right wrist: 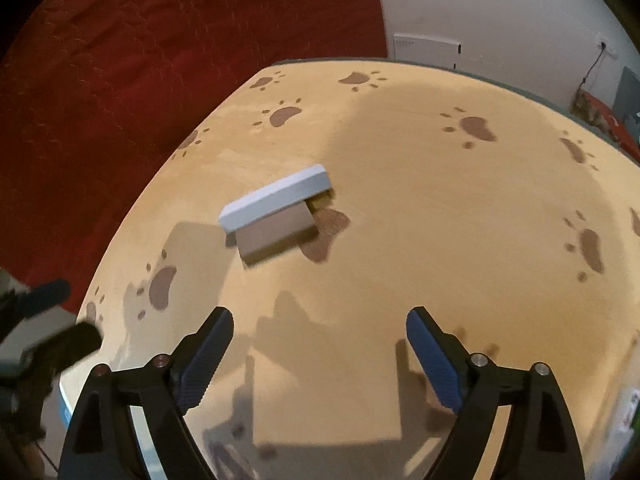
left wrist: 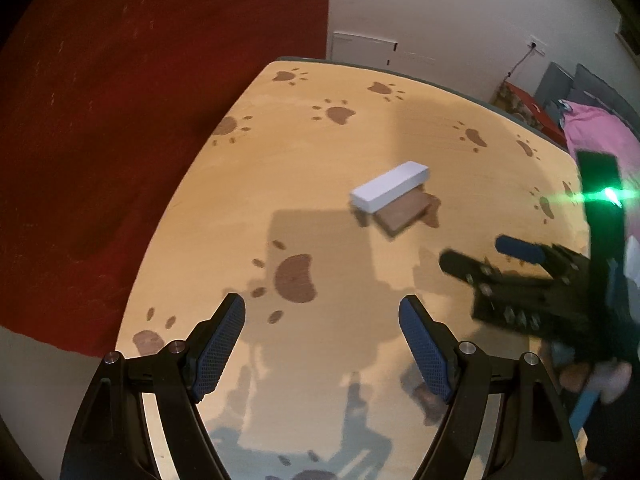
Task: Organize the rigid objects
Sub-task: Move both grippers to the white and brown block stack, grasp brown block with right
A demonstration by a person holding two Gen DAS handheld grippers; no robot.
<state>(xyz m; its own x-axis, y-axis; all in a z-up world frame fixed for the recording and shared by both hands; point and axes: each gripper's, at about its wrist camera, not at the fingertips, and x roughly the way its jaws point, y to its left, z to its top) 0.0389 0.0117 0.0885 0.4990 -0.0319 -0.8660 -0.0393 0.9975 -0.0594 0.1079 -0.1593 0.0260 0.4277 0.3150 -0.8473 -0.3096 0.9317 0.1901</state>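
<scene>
A long white box [left wrist: 390,187] lies on the tan paw-print table [left wrist: 320,152], partly resting on a flat brown block [left wrist: 404,214]. Both show in the right wrist view too, the white box [right wrist: 276,198] above the brown block [right wrist: 276,236]. My left gripper [left wrist: 322,312] is open and empty, held above the table short of the boxes. My right gripper [right wrist: 320,322] is open and empty, also short of the boxes. The right gripper shows at the right of the left wrist view [left wrist: 492,256]. The left gripper shows blurred at the left edge of the right wrist view [right wrist: 60,312].
A red blanket [left wrist: 120,120] lies to the left past the table edge. A white wall [left wrist: 460,12] stands behind the table. Pink cloth [left wrist: 592,132] and a red item [left wrist: 528,108] lie at the far right.
</scene>
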